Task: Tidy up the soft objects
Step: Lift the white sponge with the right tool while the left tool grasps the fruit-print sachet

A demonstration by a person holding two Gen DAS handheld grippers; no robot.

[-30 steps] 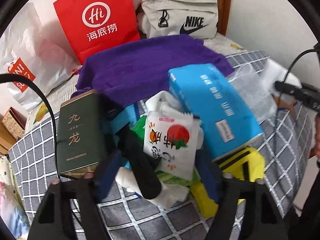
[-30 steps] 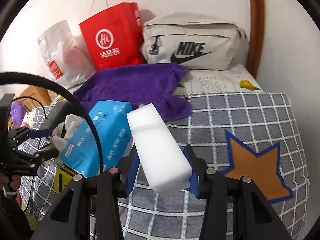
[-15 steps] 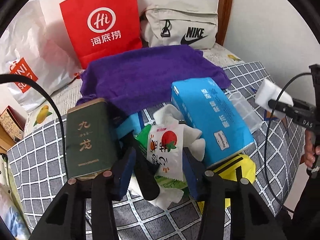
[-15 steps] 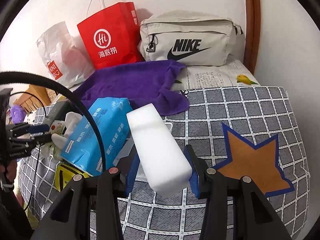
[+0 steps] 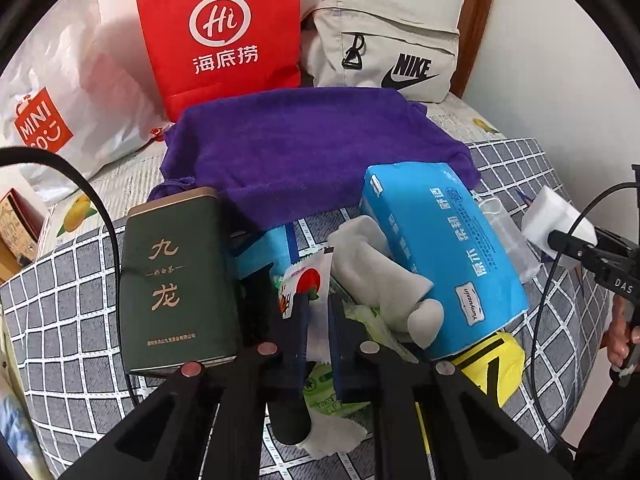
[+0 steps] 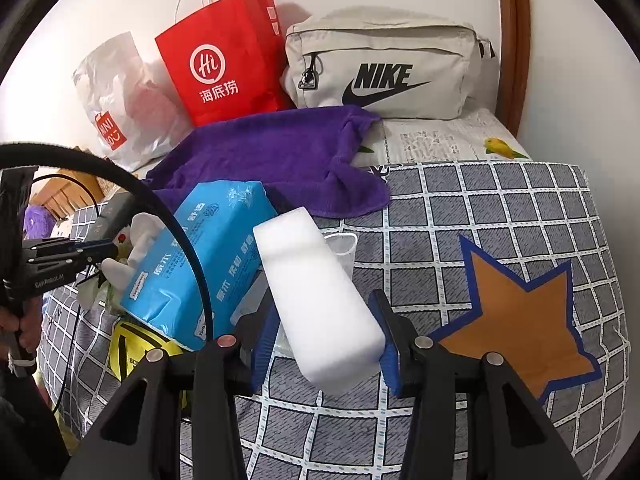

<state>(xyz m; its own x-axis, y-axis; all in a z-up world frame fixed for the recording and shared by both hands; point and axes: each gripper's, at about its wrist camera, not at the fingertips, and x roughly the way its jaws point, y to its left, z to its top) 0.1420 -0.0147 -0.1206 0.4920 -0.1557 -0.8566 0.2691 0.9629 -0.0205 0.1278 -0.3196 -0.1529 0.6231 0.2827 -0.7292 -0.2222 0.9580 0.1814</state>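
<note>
My left gripper (image 5: 318,316) is shut on a white snack packet (image 5: 306,280) with a red tomato print, in the pile on the bed. Beside it lie a white sock (image 5: 376,276), a blue tissue pack (image 5: 440,248), a green packet (image 5: 320,388) and a yellow pouch (image 5: 492,364). My right gripper (image 6: 324,320) is shut on a white foam block (image 6: 316,300), held above the checked blanket (image 6: 500,208). The block also shows at the right of the left wrist view (image 5: 556,216). A purple towel (image 5: 312,148) lies behind the pile.
A dark green tin (image 5: 176,280) lies left of the pile. A red paper bag (image 5: 220,32), a beige Nike bag (image 5: 388,52) and a white Miniso bag (image 5: 48,120) stand against the wall. A clear plastic cup (image 5: 508,232) lies by the tissue pack. An orange star patch (image 6: 516,320) marks the blanket.
My left gripper has pulled back and closed its jaws on the snack packet. My right gripper has kept the foam block and drifted slightly.
</note>
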